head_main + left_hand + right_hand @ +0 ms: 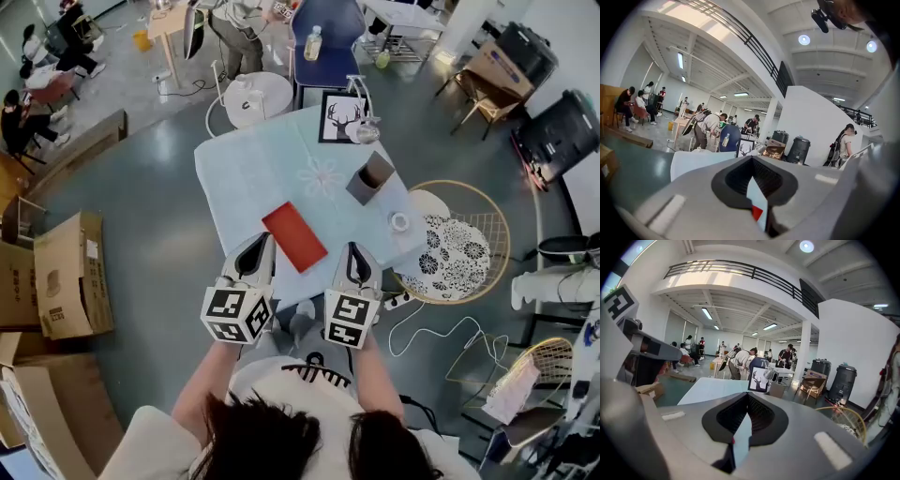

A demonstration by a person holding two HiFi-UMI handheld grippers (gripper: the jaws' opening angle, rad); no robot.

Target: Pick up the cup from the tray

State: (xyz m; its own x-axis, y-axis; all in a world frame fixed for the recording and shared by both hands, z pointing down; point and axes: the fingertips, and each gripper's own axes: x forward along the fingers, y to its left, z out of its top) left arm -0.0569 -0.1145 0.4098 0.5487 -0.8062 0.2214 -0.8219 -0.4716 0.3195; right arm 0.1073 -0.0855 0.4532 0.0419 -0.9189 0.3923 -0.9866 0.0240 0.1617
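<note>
Left gripper [261,242] and right gripper [354,251] flank red tray [293,236] on table [244,169]

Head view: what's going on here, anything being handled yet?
A person holds the left gripper and the right gripper over the near edge of the table. Both have their jaws together on nothing. A flat red tray lies between and just ahead of them, and its top looks bare. Nothing is picked up.
</note>
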